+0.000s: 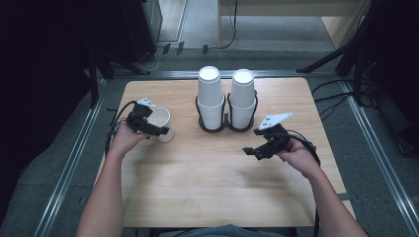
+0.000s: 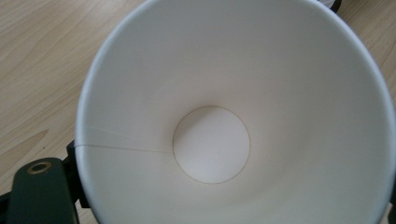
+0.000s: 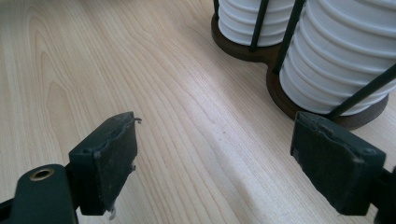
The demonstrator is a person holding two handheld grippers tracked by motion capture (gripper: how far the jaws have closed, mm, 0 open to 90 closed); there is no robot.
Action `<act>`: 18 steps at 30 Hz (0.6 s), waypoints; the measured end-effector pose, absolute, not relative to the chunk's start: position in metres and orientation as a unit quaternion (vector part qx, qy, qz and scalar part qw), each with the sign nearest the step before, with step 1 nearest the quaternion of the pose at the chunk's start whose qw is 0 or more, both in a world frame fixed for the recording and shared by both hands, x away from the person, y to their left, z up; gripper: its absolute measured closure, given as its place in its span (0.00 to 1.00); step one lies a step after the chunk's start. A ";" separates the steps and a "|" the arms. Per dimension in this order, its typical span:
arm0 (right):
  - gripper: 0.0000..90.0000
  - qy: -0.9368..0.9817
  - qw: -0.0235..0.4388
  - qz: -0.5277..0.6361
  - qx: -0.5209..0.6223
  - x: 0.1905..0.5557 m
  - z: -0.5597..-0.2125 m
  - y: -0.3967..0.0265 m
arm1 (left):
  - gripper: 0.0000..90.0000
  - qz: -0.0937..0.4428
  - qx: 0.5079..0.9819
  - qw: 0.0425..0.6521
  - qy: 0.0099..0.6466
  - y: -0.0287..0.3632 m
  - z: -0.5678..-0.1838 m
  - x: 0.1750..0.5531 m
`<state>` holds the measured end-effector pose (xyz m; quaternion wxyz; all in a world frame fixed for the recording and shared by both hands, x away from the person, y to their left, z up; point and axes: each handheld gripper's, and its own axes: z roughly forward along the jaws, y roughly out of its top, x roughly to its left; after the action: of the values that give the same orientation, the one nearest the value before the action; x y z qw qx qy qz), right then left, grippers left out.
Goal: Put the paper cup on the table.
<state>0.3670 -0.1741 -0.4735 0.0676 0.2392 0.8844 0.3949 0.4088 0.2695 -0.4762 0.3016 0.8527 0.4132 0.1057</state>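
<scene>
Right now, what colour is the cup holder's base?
Dark brown. The cup holder's base shows best in the right gripper view, under the white cup stacks.

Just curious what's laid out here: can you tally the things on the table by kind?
Loose paper cup, held in the left claw: 1
Stacks of paper cups: 2
Dark double cup holder: 1
Total: 4

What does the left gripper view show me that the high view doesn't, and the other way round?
Left gripper view alone: the inside of the paper cup, empty, with its round bottom and side seam. High view alone: the two cup stacks in their dark holder, the right gripper with jaws open and nothing between them, and the left gripper at the cup. Both share the cup and the wooden table.
</scene>
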 end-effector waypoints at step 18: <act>0.17 0.884 0.068 0.396 0.238 0.368 -0.473 -0.176 | 0.00 0.082 0.850 0.322 0.408 0.269 -0.476 0.408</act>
<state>0.3680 -0.1755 -0.4730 0.0677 0.2381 0.8842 0.3961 0.4084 0.2689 -0.4764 0.3218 0.8504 0.4080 0.0822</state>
